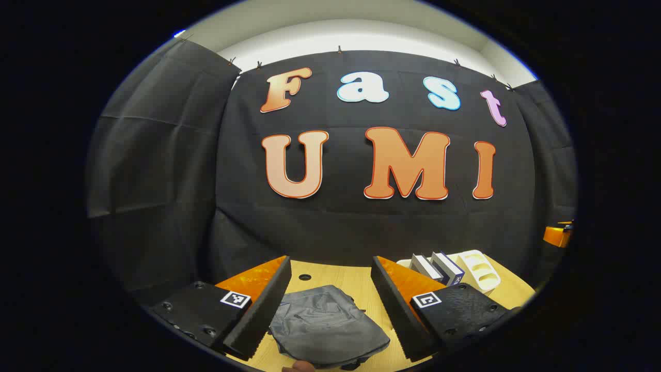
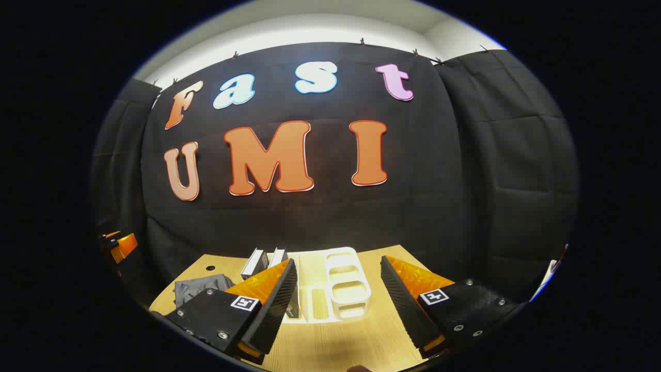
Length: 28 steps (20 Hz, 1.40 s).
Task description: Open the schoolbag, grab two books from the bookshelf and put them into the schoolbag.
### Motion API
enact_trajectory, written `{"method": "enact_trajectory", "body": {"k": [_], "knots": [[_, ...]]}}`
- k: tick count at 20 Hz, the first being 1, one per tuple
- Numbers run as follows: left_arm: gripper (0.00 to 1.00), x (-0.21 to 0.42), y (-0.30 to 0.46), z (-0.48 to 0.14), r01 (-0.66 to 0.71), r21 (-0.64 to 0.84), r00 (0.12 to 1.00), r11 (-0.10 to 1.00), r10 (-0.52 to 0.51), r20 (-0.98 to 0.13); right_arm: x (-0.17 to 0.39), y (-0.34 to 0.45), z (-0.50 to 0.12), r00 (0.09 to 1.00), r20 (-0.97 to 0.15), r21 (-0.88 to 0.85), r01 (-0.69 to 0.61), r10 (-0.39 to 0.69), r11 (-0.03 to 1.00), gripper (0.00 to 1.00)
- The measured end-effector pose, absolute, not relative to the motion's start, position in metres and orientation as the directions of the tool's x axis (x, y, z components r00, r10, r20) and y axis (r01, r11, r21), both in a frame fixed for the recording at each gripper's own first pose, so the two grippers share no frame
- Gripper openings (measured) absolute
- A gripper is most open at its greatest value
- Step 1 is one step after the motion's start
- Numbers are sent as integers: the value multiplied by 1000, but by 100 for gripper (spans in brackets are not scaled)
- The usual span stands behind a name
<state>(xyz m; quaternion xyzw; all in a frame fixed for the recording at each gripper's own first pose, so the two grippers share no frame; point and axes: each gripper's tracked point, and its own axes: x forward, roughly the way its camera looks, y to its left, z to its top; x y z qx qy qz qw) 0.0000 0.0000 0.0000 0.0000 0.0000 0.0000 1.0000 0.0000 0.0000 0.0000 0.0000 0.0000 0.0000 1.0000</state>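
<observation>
Left gripper view: the left gripper [image 1: 330,305] hangs above the wooden surface [image 1: 356,281] with its fingers [image 1: 258,310] wide apart and nothing between them. The schoolbag [image 1: 328,328] lies flat on the surface directly below and ahead of the gap between the fingers. It looks closed; no opening or gap along its top is visible, though the zipper itself is too small to make out. To the right of the schoolbag, near the back of the surface, the white bookshelf [image 1: 477,268] holds 2 books [image 1: 436,266] leaning side by side in its left end. The schoolbag and the bookshelf sit apart.

Right gripper view: the right gripper [image 2: 338,302] is aimed at the bookshelf [image 2: 346,281], also with its fingers [image 2: 276,305] spread and empty. The 2 books [image 2: 263,261] stand at the left end of the bookshelf, partly hidden behind the left finger. A corner of the schoolbag [image 2: 199,287] shows to the far left on the surface [image 2: 335,341].

Task status, as judged: 0 of the steps are complete. The schoolbag is not yet open, both books are in the bookshelf, and neither gripper touches anything. Remaining: open the schoolbag, take the 2 books, place them inside.
</observation>
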Motion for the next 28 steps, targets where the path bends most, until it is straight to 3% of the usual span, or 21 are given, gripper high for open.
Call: {"method": "enact_trajectory", "body": {"k": [18, 28], "knots": [[97, 5, -3, 7, 49, 56, 999, 997, -50, 13, 1, 21, -5, 1000, 5, 24, -7, 7, 1000, 97], [97, 4, -9, -26, 96, 224, 994, 970, -82, -68, 4, 21, -27, 999, -43, 33, -14, 15, 999, 97]]}}
